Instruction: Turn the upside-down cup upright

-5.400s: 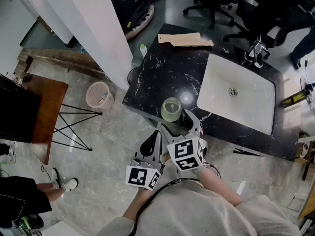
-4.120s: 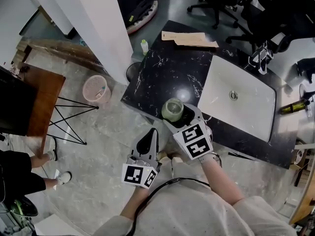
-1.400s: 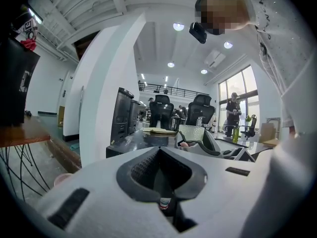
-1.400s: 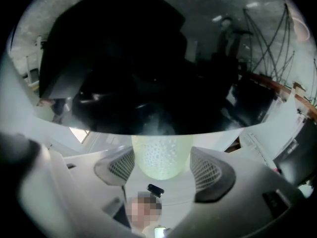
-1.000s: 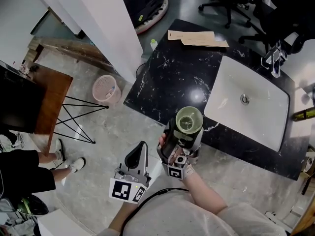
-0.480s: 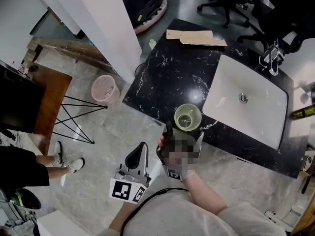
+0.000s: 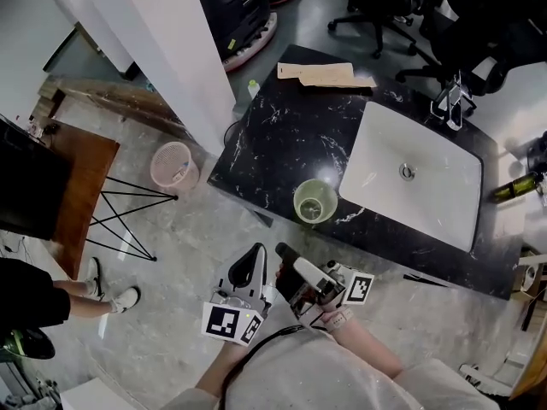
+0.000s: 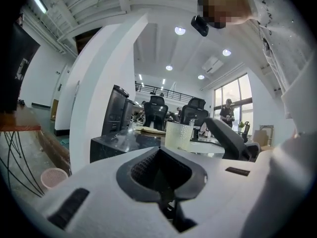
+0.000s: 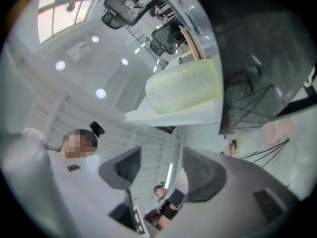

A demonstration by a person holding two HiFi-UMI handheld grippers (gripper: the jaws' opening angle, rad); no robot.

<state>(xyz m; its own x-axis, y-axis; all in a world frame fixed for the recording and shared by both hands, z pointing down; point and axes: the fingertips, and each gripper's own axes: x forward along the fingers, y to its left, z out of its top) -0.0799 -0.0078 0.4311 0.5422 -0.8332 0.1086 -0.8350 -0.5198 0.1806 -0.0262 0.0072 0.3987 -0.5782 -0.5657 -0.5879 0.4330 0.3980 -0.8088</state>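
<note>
Both tongs are empty: right tongs [image 7: 297, 272] have let go of the cup [image 7: 314, 202] and drawn back, jaws apart, closing on nothing; left tongs [image 7: 254, 265] pressed together. Cup stands upright on the worktop [image 7: 273, 135] at their twelve o'clock: task looks done

Reading this as an open-plan office, pantry corner. Black marble counter [image 7: 282, 143] w/ a white sink basin [image 7: 427, 186] set in it, and a pale green cup [image 7: 314, 201] near the front edge: tea-point stuff. Just beyond the counter, black swivel office chairs [image 7: 376, 7]. Papers [image 7: 314, 73] lie at the counter's far end. On my left gripper view I get recessed ceiling lights [image 8: 180, 30] and tall windows [image 8: 230, 95], v. corporate. Polished stone floor [image 7: 179, 254], pink waste bin [image 7: 173, 164] near a white pillar [image 7: 162, 41].
</note>
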